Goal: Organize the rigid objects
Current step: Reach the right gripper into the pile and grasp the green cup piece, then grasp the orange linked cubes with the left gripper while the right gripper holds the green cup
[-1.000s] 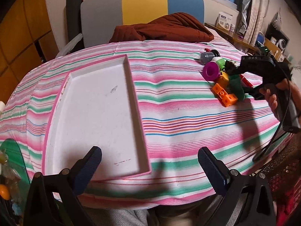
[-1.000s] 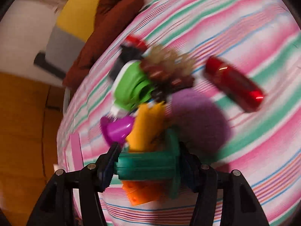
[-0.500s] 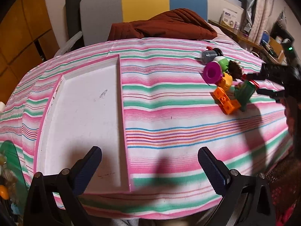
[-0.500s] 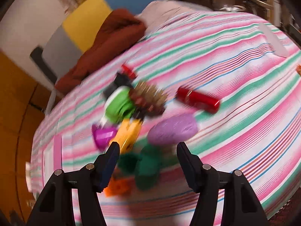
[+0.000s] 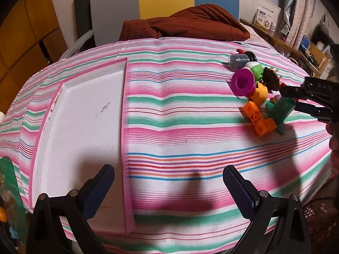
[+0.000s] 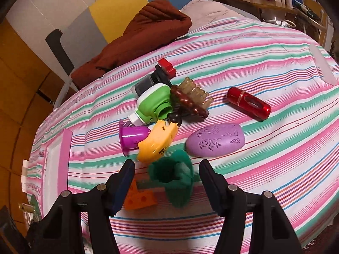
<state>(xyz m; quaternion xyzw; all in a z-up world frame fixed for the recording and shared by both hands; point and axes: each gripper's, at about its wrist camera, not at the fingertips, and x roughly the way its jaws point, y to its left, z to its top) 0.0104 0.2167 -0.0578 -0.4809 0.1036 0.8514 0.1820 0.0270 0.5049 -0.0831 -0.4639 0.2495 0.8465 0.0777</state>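
A pile of small rigid objects lies on the striped cloth: a green pipe piece (image 6: 175, 180) (image 5: 280, 110), an orange block (image 6: 137, 198) (image 5: 259, 119), a yellow piece (image 6: 156, 140), a purple cup (image 6: 131, 137) (image 5: 242, 82), a green-white plug (image 6: 152, 105), a brown brush (image 6: 188, 99), a lilac oval case (image 6: 215, 139) and a red capsule (image 6: 249, 102). My right gripper (image 6: 167, 172) is open, its fingers on either side of the green pipe piece without touching it. My left gripper (image 5: 169, 182) is open and empty over the near edge, beside the white tray (image 5: 84, 127).
A brown folded blanket (image 5: 186, 25) lies at the far edge against a grey, yellow and blue headboard. A grey jar (image 5: 240, 60) with a black lid and a red cap (image 6: 167, 66) sit behind the pile. A cluttered shelf (image 6: 275, 0) stands at the far right.
My right gripper was shut on the green pipe piece; it has opened and let it go, and the piece now stands on the cloth between the fingers. The left view shifted right.
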